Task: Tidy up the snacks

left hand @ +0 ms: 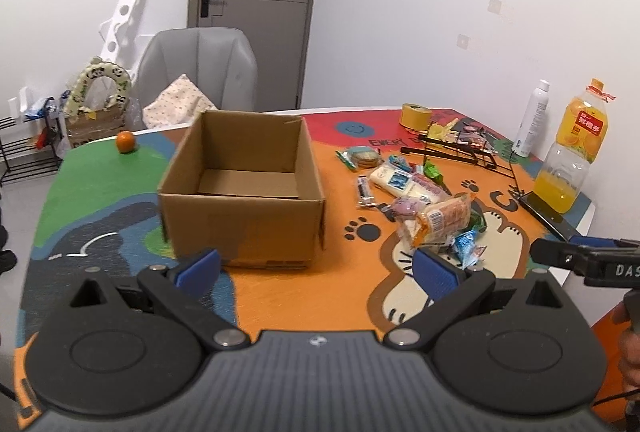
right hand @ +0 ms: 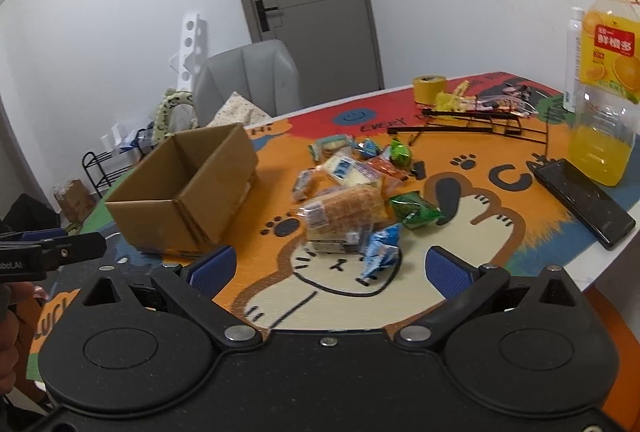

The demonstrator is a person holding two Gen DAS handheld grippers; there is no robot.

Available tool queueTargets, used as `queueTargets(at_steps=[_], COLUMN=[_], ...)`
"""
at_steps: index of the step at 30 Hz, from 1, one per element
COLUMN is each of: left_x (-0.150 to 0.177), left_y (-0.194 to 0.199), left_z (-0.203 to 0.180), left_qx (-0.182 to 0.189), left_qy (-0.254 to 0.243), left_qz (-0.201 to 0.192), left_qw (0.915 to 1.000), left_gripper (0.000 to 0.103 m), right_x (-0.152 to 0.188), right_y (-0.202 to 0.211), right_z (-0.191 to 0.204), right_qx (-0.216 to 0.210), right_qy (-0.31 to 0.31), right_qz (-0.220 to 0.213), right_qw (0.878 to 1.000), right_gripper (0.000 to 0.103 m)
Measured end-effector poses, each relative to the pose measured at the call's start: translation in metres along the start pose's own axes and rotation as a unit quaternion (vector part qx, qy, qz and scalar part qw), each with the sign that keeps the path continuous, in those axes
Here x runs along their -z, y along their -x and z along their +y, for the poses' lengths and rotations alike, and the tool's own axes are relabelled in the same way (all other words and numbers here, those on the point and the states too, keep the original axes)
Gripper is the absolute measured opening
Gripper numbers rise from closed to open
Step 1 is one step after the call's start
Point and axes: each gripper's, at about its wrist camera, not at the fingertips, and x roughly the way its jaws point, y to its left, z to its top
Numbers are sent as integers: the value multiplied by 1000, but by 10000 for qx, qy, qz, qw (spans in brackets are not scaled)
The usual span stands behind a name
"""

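So, step: picking not begun — open brown cardboard box (left hand: 244,188) empty.
Grippers: left gripper (left hand: 316,268), right gripper (right hand: 330,264) — both wide apart, holding nothing.
Next: right closes on blue foil snack packet (right hand: 378,252).

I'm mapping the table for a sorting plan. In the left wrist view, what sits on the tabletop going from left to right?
Orange → cardboard box → snack pile → white spray bottle → orange juice bottle.
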Motion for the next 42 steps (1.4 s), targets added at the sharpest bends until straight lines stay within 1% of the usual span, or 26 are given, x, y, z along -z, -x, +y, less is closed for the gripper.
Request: queueTargets(at_steps=[6, 11, 14, 17, 20, 22, 24, 26, 31, 34, 37, 42], left_x=[-1, -2, -2, -4, -7, -10, -12, -14, -15, -16, -19, -24], left_y=[-20, -39, -48, -60, -70, -77, -85, -95, -116, -128, -137, -150], left_z=[-14, -22, -25, -32, -39, -45, -52, -58, -70, -77, -83, -93], left_qx=[167, 290, 499, 610, 700, 763, 827, 892, 994, 1026, 1058, 1092], left_qy=[-103, -134, -41, -86, -165, -221, -279, -344, -431, -489, -516, -623], left_qz=[38, 92, 109, 172, 155, 162, 200, 276, 453, 509, 565, 565], left_qw=[9998, 9994, 9987, 9980, 9973, 9967, 9960, 9950, 9931, 9922, 9914, 9905], left_gripper=[102, 101, 101, 100, 100, 100, 99, 97, 91, 86, 85, 84], right_x=[3, 5, 6, 5, 6, 8, 10, 12, 16, 18, 20, 20], right_y=[-16, -26, -32, -38, -47, -55, -62, -68, -81, -88, -94, -101], right_z=[-19, -30, -36, -40, -46, -50, -55, -60, -68, -73, -77, -80], right_qx=[69, -24, -115, -41, -46, -38, -9, 4, 28, 13, -27, -124], right_qy=[-185, -221, -326, -375, -466, -528, -589, -657, -767, -844, -902, -951], right_qz=[91, 149, 176, 148, 188, 247, 335, 387, 497, 580, 622, 684], right_qw=[9998, 9996, 9992, 9992, 9987, 9983, 9977, 9971, 9958, 9947, 9940, 9930], right_gripper=[103, 103, 103, 99, 92, 84, 80, 79, 71, 69, 65, 62])
